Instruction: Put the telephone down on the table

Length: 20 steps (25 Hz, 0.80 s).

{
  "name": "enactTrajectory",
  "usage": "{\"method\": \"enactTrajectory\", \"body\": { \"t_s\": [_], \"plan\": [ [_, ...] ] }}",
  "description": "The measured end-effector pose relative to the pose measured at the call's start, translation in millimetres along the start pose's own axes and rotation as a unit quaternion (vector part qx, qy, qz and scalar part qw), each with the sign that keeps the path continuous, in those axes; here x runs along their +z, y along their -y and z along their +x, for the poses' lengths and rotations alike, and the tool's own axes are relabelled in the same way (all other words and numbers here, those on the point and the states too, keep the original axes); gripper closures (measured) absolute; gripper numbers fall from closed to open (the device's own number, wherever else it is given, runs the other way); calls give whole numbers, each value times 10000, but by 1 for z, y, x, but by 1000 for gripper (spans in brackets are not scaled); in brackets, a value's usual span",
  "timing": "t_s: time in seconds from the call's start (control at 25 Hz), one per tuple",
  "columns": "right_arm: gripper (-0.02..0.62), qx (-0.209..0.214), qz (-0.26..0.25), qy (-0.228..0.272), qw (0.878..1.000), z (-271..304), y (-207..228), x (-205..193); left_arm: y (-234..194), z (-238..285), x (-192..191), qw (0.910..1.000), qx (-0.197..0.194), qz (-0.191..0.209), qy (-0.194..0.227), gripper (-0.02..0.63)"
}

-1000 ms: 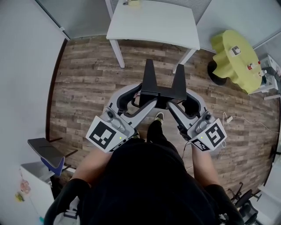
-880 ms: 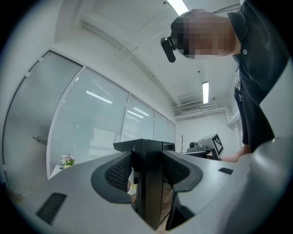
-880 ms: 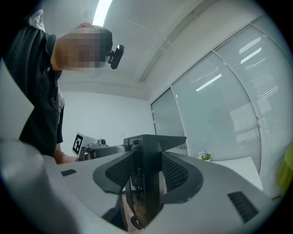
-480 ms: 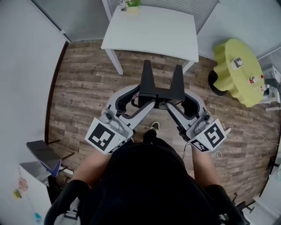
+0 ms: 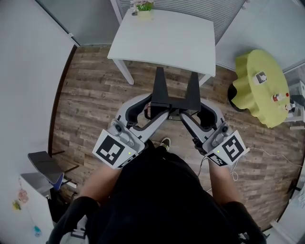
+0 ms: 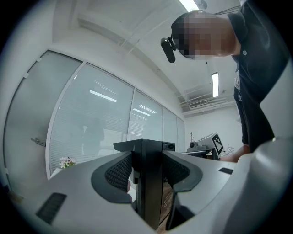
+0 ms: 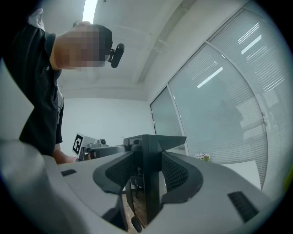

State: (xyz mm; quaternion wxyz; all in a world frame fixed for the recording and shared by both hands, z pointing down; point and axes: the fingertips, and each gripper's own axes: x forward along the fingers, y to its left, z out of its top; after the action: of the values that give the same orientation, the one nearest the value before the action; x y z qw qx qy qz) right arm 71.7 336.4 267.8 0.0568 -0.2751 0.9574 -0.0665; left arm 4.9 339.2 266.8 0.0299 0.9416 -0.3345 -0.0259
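The telephone (image 5: 174,97) is a black piece with two tall upright arms, held over the wooden floor just short of the white table (image 5: 167,38). My left gripper (image 5: 153,107) is shut on its left end and my right gripper (image 5: 189,111) is shut on its right end. In the left gripper view a black upright slab of the telephone (image 6: 150,183) sits pinched between the ribbed pads (image 6: 120,171). The right gripper view shows the same, with the telephone (image 7: 150,178) clamped between the pads (image 7: 176,172).
A small potted plant (image 5: 144,6) stands at the table's far left corner. A yellow-covered round table (image 5: 259,83) with small items is at the right. A dark chair (image 5: 45,164) stands at the left by the wall. A white cable (image 5: 269,155) lies on the floor.
The white table has come nearer and shows more of its top in the head view. The telephone, still held by both grippers, now sits close to the table's front edge.
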Motion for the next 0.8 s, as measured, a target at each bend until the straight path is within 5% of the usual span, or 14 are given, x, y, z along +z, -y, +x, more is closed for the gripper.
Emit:
{"method": "enactTrajectory", "body": {
  "t_s": [0.8],
  "plan": [
    [388, -289, -17, -59, 9996, 119, 98, 2, -147, 57, 3, 9996, -286, -73, 36, 396]
  ]
}}
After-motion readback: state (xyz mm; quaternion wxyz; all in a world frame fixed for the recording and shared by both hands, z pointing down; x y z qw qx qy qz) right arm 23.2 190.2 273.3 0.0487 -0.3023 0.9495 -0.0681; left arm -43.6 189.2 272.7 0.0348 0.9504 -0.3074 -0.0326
